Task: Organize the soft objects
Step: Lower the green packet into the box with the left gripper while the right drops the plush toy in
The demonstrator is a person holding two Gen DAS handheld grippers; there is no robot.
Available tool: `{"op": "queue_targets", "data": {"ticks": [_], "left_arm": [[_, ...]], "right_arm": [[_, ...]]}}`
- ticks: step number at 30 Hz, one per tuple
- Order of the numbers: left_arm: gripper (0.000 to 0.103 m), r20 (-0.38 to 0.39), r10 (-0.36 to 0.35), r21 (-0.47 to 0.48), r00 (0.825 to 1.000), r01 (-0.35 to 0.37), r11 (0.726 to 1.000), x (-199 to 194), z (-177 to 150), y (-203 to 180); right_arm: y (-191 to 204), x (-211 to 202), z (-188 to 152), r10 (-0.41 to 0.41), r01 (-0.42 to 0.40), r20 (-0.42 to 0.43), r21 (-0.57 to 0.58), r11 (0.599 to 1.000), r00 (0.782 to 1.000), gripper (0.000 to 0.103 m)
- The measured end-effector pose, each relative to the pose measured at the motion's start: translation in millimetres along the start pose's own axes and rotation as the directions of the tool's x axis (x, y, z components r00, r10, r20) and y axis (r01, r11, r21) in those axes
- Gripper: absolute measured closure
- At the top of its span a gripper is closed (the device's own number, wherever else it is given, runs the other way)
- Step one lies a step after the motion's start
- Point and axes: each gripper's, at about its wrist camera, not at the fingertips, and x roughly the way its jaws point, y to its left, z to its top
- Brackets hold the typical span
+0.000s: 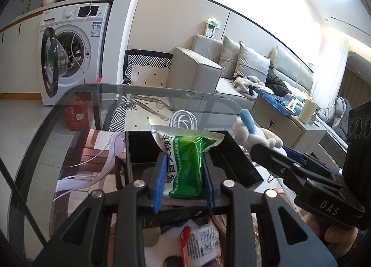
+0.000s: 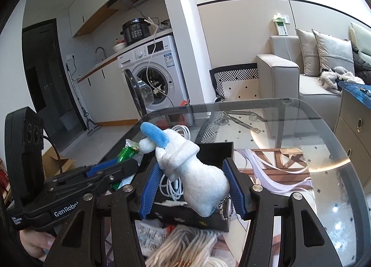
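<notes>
Narrowed blue-padded jaws of the left gripper (image 1: pixel 184 169) pinch a green packet (image 1: pixel 187 165) above the black box (image 1: pixel 234 158) on the glass desk (image 2: pixel 301 128), while the right gripper (image 2: pixel 193 185), half-spread, clamps a white plush toy (image 2: pixel 199 179) over it.

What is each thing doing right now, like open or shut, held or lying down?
Left gripper: shut on the green packet.
Green packet: held above the black box.
Right gripper: shut on the plush toy.
Plush toy: held, blue ear up.
Black box: open-topped, on the glass table.
White cable: coiled inside the box.
Washing machine: door open.
</notes>
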Motion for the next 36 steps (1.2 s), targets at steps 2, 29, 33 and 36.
{"op": "queue_targets", "data": {"ticks": [2,29,33,36], "left_arm": [[0.076,0.004,0.006,-0.007,1.000,-0.006,1.000,2.3,0.8,2.2],[0.071,-0.032,0.036,-0.022,0.999,-0.037,0.999,27.3,3.1,13.7],[0.064,-0.039,0.041,-0.014,0.998,-0.041,0.999,26.3,2.2,14.1],[0.044,-0.052,0.032,-0.023,0.998,-0.033,0.999,24.8,2.1,15.6]], "right_arm": [[-1.3,4.6,1.0,-0.002,0.002,-0.002,0.008,1.000,1.000,0.048],[-10.8,31.3,5.6,-0.036,0.037,-0.034,0.033,0.999,0.999,0.024],[-13.9,27.5,4.1,-0.045,0.046,-0.039,0.039,0.998,0.998,0.019],[-13.8,22.6,1.6,-0.050,0.051,-0.040,0.030,0.998,0.998,0.016]]}}
